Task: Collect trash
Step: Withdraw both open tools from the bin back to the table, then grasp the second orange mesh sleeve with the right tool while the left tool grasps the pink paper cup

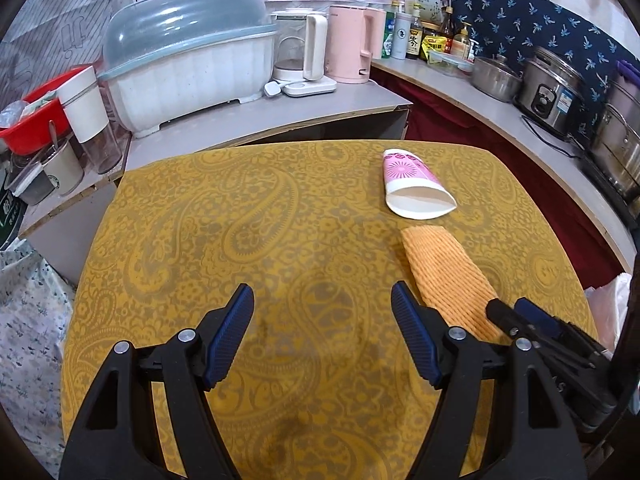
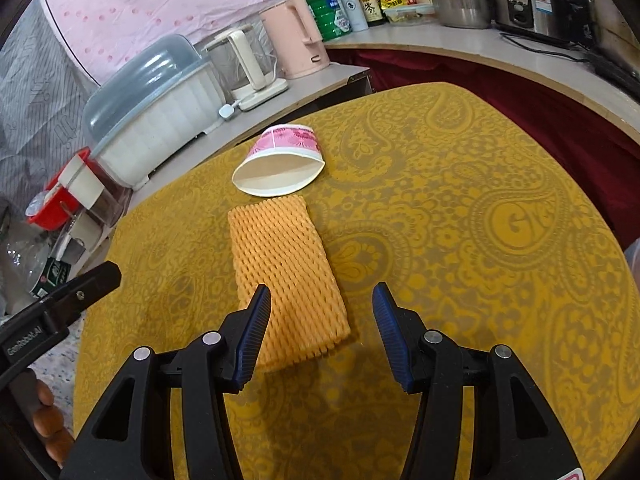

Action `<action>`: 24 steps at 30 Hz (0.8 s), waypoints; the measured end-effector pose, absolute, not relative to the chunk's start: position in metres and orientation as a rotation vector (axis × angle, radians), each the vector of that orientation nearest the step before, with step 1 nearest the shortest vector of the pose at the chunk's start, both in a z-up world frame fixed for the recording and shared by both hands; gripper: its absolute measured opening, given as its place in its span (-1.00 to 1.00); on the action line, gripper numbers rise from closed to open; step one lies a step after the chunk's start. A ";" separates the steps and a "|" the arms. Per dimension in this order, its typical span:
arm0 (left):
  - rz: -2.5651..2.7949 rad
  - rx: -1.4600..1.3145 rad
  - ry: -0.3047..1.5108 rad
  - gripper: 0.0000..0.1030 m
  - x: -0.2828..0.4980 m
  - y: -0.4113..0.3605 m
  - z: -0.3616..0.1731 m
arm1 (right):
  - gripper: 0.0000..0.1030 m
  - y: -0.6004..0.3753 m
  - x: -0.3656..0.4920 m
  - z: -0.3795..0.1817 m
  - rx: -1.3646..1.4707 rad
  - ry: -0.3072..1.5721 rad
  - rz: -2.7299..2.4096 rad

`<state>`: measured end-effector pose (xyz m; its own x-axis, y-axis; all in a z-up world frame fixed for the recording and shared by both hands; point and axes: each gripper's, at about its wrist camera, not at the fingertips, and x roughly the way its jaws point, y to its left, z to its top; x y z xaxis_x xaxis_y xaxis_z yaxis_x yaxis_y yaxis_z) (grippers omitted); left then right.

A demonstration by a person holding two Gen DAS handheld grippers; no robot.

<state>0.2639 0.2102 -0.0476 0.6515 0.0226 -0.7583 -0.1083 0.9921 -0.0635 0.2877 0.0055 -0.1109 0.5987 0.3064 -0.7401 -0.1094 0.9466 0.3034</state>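
Note:
A squashed pink-and-white paper cup (image 1: 414, 184) (image 2: 282, 162) lies on its side on the yellow patterned table (image 1: 240, 240) (image 2: 460, 220), mouth toward me. Just in front of it lies an orange foam net sleeve (image 1: 444, 276) (image 2: 286, 276). My right gripper (image 2: 322, 298) hovers open over the near end of the sleeve, its left finger above the foam and nothing pressed between the pads; it shows at the right edge of the left wrist view (image 1: 516, 312). My left gripper (image 1: 322, 296) is open and empty over bare tablecloth, left of the sleeve.
Behind the table a counter (image 1: 340, 104) carries a covered dish rack (image 1: 188, 64), a glass kettle (image 1: 300, 52) and a pink kettle (image 1: 352, 48). Bottles, pots and a rice cooker (image 1: 552, 88) line the right-hand counter. A red basin (image 1: 36, 120) and cups stand at left.

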 end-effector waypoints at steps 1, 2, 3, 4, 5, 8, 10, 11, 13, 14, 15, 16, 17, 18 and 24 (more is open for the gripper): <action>0.073 -0.109 0.860 0.31 0.267 0.211 -0.048 | 0.00 0.008 0.291 -0.114 0.233 0.908 0.246; 0.071 -0.111 0.862 0.31 0.269 0.211 -0.049 | 0.00 0.010 0.292 -0.117 0.228 0.914 0.247; 0.070 -0.111 0.863 0.31 0.271 0.210 -0.050 | -0.01 0.012 0.293 -0.120 0.223 0.919 0.249; 0.068 -0.112 0.864 0.31 0.272 0.210 -0.051 | -0.07 0.014 0.294 -0.122 0.214 0.922 0.251; 0.066 -0.113 0.865 0.31 0.274 0.210 -0.051 | -0.14 0.017 0.294 -0.124 0.205 0.925 0.253; 0.061 -0.117 0.869 0.31 0.279 0.209 -0.053 | -0.56 0.021 0.293 -0.126 0.182 0.930 0.261; 0.057 -0.121 0.873 0.32 0.281 0.208 -0.054 | -0.81 0.023 0.291 -0.125 0.171 0.929 0.274; 0.056 -0.121 0.874 0.33 0.282 0.207 -0.055 | -0.81 0.025 0.290 -0.124 0.163 0.926 0.272; 0.053 -0.119 0.874 0.34 0.285 0.205 -0.055 | -0.81 0.026 0.286 -0.121 0.149 0.914 0.268; 0.050 -0.119 0.875 0.36 0.286 0.204 -0.056 | -0.82 0.026 0.286 -0.120 0.153 0.911 0.269; 0.048 -0.119 0.876 0.37 0.287 0.203 -0.056 | -0.82 0.023 0.283 -0.119 0.163 0.908 0.271; 0.046 -0.120 0.876 0.39 0.288 0.201 -0.056 | -0.82 0.020 0.282 -0.117 0.172 0.905 0.270; 0.041 -0.121 0.877 0.40 0.289 0.199 -0.056 | -0.82 0.017 0.280 -0.116 0.180 0.901 0.268; 0.039 -0.121 0.878 0.40 0.290 0.198 -0.056 | -0.82 0.013 0.278 -0.115 0.191 0.895 0.265; 0.014 -0.119 0.884 0.54 0.301 0.181 -0.058 | -0.82 -0.026 0.274 -0.101 0.251 0.849 0.202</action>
